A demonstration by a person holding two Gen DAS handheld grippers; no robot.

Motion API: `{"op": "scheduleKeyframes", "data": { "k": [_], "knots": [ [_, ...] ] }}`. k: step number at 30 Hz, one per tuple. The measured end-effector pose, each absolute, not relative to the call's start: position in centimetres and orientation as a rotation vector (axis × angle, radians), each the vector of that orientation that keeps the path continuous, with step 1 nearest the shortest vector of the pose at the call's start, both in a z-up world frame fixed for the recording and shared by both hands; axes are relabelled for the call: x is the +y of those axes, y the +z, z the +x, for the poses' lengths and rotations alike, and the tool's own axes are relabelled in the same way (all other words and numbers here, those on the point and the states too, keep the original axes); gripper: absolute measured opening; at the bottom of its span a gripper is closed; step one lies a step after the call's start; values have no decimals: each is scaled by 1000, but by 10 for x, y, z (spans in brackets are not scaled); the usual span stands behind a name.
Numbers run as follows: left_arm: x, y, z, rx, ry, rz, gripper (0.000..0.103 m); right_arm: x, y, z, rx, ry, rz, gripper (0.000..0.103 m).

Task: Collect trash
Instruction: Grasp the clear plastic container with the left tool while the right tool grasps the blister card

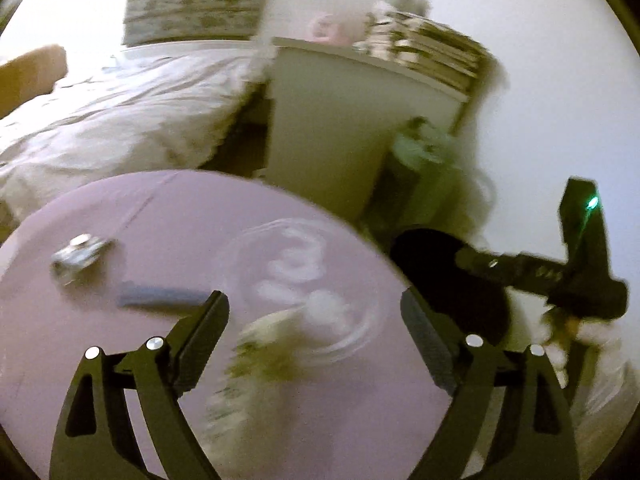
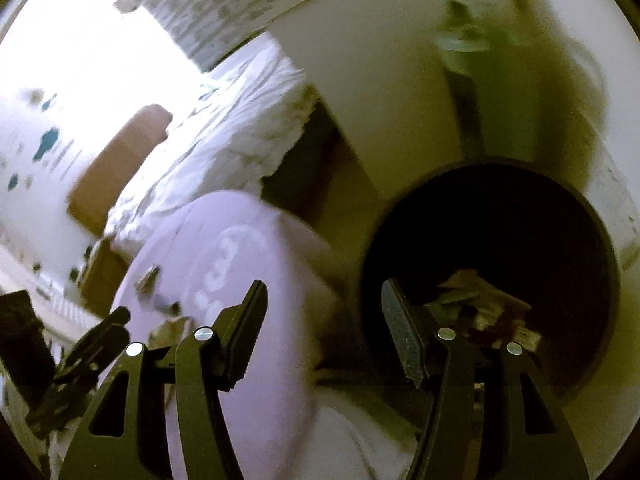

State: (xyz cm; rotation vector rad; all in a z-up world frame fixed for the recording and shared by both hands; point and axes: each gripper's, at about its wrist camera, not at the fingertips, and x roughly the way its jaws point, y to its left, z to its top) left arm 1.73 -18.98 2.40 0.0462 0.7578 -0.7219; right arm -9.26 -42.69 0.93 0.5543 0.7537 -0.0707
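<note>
Left wrist view: left gripper (image 1: 314, 316) fingers spread wide, nothing held, above round lilac desk (image 1: 168, 216). Crumpled white-and-green paper wad (image 1: 276, 344) lies directly between fingers, just below; long axis roughly along finger line, blurred. Clear shallow plastic dish (image 1: 304, 276) just beyond. Crumpled silver foil scrap (image 1: 80, 254) and flat blue strip (image 1: 160, 295) off to left. Left gripper nearer by far.

Right wrist view: right gripper (image 2: 324, 324) fingers wide apart, empty, at mouth of dark round bin (image 2: 492, 220) with scraps inside, right of desk.

Home bedroom, rumpled bed (image 1: 120, 112), white nightstand (image 1: 340, 120)
</note>
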Motion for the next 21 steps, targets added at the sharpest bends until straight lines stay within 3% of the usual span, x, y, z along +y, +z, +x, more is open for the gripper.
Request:
{"op": "scheduleKeyframes", "data": {
  "k": [9, 11, 17, 21],
  "knots": [
    [-128, 2, 24, 799, -642, 10, 87, -344, 34, -39, 792, 101, 396, 60],
    [-118, 1, 27, 799, -619, -14, 87, -326, 40, -25, 793, 135, 361, 72],
    [-61, 7, 64, 784, -515, -151, 87, -267, 51, 16, 829, 232, 280, 72],
    [-24, 10, 98, 783, -465, -244, 87, -235, 46, 54, 882, 344, 380, 72]
  ]
}}
